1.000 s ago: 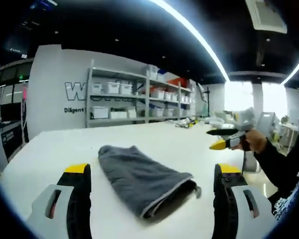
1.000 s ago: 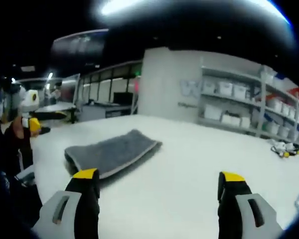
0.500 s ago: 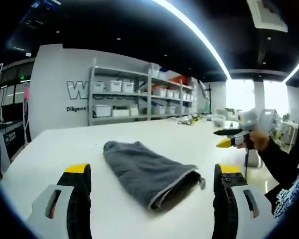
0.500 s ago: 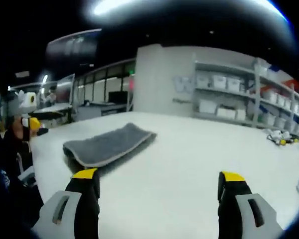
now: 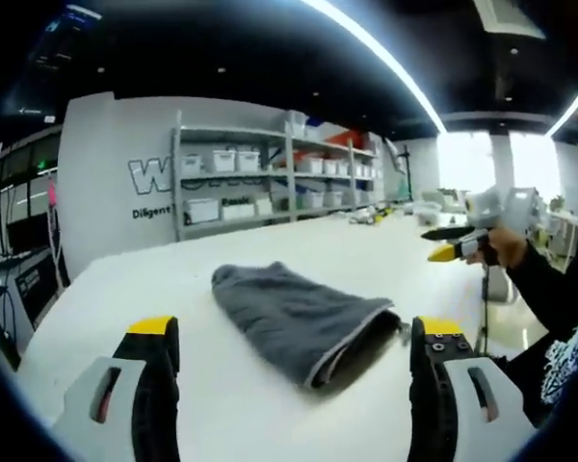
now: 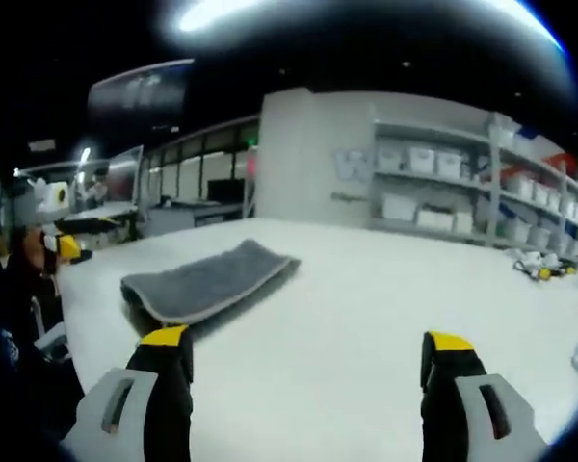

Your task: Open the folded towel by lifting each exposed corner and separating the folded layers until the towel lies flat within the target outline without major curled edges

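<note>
On the white table [image 5: 106, 298] the grey towel [image 5: 299, 322] is folded into a long narrow bundle, and I judge the job hardly begun: no corner is lifted, no layer is peeled back, and neither of my grippers touches the cloth. I see no target outline on the table in either view, so I cannot say how the towel sits relative to it. Everything is left to do: catch an exposed corner, part the layers, spread it flat and smooth any curl.

My left gripper [image 5: 294, 361] hangs low over the near edge of the table with its jaws wide apart and nothing between the pads; the towel's near end lies just beyond them. My right gripper [image 6: 308, 371] is likewise held wide open and empty, with the towel [image 6: 207, 281] well off toward the table's left side.

From the left gripper view I get the towel's open end, where a pale hem and the stacked layers gape toward me, which looks like the place to start. That view also catches the right gripper [image 5: 455, 243] held up over the table's right edge. From the right gripper view I get the towel's long side and its flat top, with the pale border running along it, and the left gripper [image 6: 63, 239] near the table's left edge.
</note>
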Available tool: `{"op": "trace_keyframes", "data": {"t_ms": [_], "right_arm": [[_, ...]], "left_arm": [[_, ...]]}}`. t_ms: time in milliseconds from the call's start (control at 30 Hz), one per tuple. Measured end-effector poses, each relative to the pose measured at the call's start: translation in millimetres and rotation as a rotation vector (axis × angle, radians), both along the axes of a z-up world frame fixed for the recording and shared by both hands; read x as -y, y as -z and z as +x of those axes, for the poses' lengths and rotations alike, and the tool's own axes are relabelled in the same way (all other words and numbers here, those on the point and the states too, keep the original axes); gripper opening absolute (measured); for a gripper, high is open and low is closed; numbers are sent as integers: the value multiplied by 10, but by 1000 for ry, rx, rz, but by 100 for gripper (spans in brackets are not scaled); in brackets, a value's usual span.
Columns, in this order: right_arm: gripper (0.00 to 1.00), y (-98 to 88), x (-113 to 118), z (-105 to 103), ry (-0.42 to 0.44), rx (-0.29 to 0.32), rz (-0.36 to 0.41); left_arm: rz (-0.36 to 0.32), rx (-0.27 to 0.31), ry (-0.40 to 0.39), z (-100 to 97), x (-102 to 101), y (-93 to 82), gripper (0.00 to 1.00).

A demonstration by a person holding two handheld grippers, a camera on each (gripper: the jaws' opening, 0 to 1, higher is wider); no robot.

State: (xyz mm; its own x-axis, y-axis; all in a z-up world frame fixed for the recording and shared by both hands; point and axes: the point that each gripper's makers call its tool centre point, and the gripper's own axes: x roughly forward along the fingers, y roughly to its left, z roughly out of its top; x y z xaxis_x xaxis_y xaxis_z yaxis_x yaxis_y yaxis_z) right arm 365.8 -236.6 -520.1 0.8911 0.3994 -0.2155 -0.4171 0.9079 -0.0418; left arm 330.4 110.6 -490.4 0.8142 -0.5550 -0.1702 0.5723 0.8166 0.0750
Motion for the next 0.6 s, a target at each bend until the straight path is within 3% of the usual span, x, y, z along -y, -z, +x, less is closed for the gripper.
{"op": "trace_keyframes", "data": {"t_ms": [200, 333, 500, 600], "right_arm": [[99, -8, -27, -12, -6, 4, 2], [99, -16, -34, -26, -11, 8, 4], [99, -10, -30, -46, -13, 8, 3], [99, -16, -33, -50, -16, 9, 6]], "left_arm": [[195, 67, -1, 45, 109, 30, 87], [310, 92, 7, 114, 231, 57, 90], [373, 135, 21, 138, 409, 20, 90], [452, 173, 28, 154, 491, 17, 90]]}}
